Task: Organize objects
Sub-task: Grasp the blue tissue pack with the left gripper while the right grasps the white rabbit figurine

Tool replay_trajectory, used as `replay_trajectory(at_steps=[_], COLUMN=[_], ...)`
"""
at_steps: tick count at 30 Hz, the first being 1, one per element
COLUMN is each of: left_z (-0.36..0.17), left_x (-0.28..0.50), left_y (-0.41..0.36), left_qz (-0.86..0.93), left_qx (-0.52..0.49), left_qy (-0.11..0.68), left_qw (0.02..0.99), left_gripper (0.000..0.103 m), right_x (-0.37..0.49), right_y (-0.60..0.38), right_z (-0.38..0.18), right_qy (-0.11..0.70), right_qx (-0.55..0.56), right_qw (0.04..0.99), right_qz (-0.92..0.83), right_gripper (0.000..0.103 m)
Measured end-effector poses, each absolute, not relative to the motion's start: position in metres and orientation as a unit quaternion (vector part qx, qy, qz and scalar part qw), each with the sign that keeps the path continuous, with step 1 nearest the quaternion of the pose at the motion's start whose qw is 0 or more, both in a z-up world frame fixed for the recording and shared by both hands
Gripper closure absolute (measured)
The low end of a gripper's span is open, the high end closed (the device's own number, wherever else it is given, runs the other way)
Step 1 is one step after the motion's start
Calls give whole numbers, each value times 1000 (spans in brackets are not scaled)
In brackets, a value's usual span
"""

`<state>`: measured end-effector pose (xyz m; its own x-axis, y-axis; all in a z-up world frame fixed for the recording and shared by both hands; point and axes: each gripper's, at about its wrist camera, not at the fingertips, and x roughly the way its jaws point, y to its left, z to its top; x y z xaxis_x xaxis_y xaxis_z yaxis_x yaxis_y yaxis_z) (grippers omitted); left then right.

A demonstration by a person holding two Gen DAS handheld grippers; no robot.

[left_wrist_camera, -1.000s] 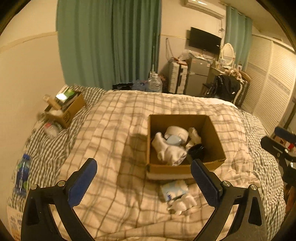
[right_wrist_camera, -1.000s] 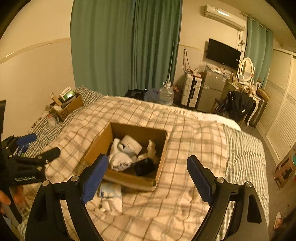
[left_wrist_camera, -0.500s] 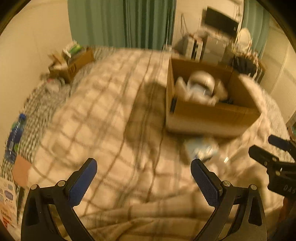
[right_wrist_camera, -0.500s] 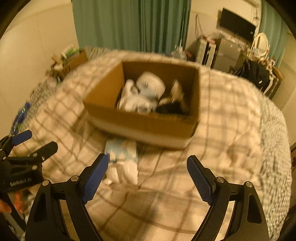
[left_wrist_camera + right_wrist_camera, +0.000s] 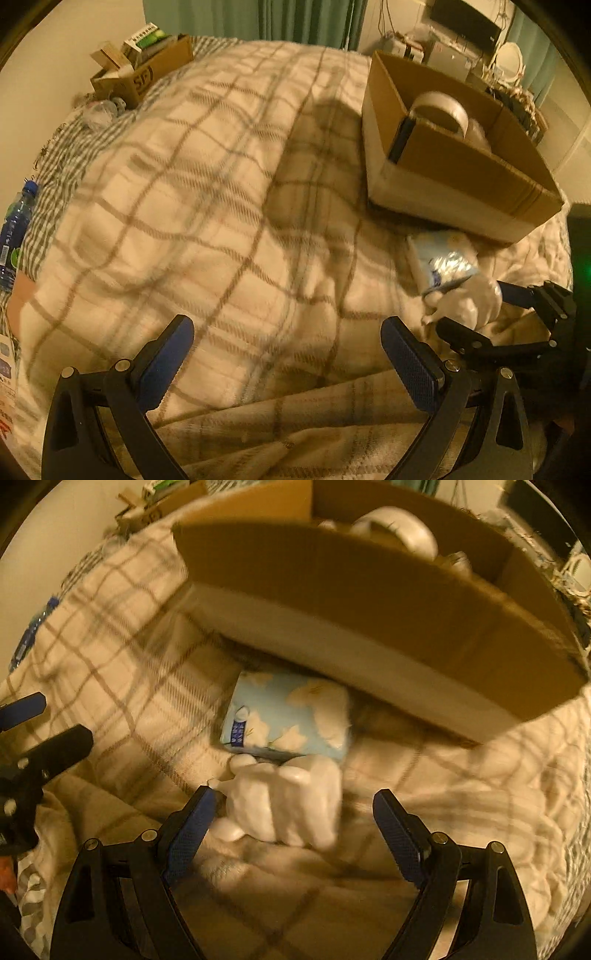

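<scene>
A white plush toy [image 5: 288,805] lies on the checked blanket, just in front of a light blue tissue pack [image 5: 284,716] that rests against the open cardboard box [image 5: 369,602]. My right gripper [image 5: 293,830] is open, its jaws on either side of the plush toy. The box holds a white roll [image 5: 439,110] and other items. My left gripper [image 5: 288,358] is open and empty over bare blanket, left of the plush toy [image 5: 465,299] and the tissue pack [image 5: 439,258]. The right gripper also shows in the left wrist view [image 5: 476,314].
A smaller cardboard box [image 5: 144,70] with packets stands at the far left of the bed by the wall. A blue water bottle [image 5: 14,229] lies at the left edge. Furniture and green curtains stand beyond the bed.
Both grippers have dropped low and moved forward toward the bed. The right gripper has closed in on the plush toy, which now sits between its open jaws.
</scene>
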<state>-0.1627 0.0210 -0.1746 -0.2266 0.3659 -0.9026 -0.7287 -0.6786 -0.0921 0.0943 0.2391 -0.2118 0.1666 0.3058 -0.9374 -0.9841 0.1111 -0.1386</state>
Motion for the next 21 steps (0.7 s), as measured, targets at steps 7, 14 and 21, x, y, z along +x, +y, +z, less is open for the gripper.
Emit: replay_trajectory(at_steps=[7, 14, 21], left_z=[-176, -155, -153], left_x=[-158, -140, -111], left_y=[31, 64, 115], left_qz=[760, 759, 736], left_qx=[-505, -474, -470], left_qy=[204, 230, 232], left_qw=[355, 382, 429], left_gripper=[0, 0, 0], right_x=[100, 131, 176], right_y=[235, 196, 186], right_z=[-217, -156, -144], right_qy=[406, 376, 377], right_qx=[-426, -349, -348], right_qw=[627, 692, 719], right_qz=[511, 507, 470], right_gripper=[33, 33, 33])
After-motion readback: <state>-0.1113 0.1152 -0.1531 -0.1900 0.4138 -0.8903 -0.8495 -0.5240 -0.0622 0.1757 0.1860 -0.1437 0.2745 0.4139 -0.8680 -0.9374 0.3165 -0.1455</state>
